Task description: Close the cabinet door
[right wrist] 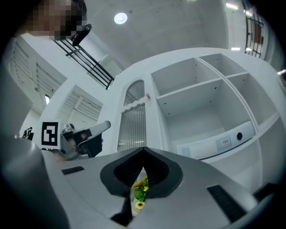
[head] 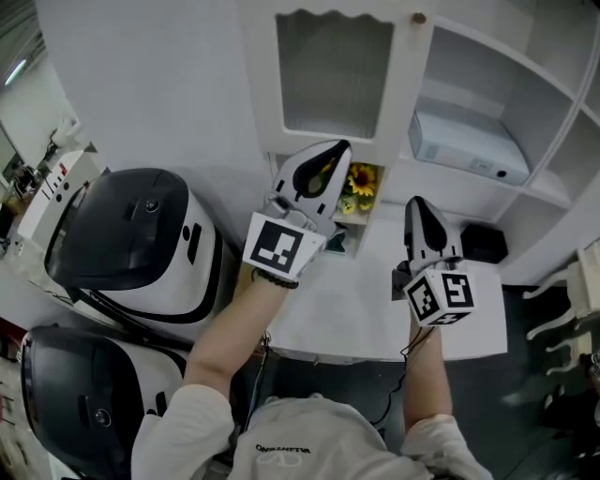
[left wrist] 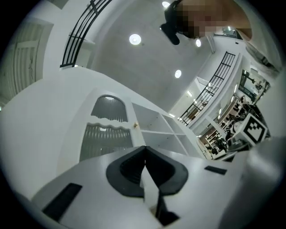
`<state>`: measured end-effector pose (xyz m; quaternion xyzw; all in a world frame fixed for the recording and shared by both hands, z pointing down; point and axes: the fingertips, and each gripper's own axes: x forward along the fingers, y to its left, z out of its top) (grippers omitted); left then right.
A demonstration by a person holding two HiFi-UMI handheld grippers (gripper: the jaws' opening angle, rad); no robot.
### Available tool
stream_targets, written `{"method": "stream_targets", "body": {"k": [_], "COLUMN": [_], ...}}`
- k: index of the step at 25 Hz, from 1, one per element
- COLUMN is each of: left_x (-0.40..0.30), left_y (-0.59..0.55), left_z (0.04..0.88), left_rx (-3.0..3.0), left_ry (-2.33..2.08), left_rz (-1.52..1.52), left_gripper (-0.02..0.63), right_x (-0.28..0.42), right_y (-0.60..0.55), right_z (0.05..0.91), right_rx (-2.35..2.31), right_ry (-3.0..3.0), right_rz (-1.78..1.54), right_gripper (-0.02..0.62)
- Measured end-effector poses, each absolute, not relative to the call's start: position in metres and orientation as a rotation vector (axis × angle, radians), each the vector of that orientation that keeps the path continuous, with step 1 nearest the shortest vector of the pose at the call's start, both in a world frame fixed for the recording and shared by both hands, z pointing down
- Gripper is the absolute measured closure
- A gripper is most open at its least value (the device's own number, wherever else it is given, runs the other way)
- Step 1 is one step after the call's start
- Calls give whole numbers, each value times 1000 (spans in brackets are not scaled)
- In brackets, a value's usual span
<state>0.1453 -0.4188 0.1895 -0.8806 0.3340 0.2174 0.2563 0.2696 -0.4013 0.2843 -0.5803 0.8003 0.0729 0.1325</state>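
Observation:
The white cabinet door (head: 333,75) has a ribbed glass panel and a small round knob (head: 419,18); it looks flush with the cabinet front. It also shows in the left gripper view as the door (left wrist: 107,134) with its knob (left wrist: 136,125), and in the right gripper view as the door (right wrist: 134,120). My left gripper (head: 339,147) is below the door, apart from it, with its jaws shut on nothing (left wrist: 145,148). My right gripper (head: 415,202) is lower and to the right, over the counter. Its jaws meet at the tips (right wrist: 143,150) and hold nothing.
Open shelves to the door's right hold a white box-shaped device (head: 469,145). Artificial sunflowers (head: 359,183) stand in the niche under the door, and a black object (head: 483,244) sits at the right. Two black-and-white machines (head: 141,234) stand left of the white counter (head: 356,309).

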Motion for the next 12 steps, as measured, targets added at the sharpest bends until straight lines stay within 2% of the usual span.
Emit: {"method": "stream_targets", "body": {"k": [12], "left_x": [83], "left_y": [-377], "left_z": [314], "left_rx": [-2530], "left_ry": [1128], "left_rz": [456], "left_gripper": [601], "right_x": [272], "right_y": [-361], "right_z": [333], "right_rx": [-1794], "right_ry": [2294], "right_rz": [168], "right_gripper": [584]}}
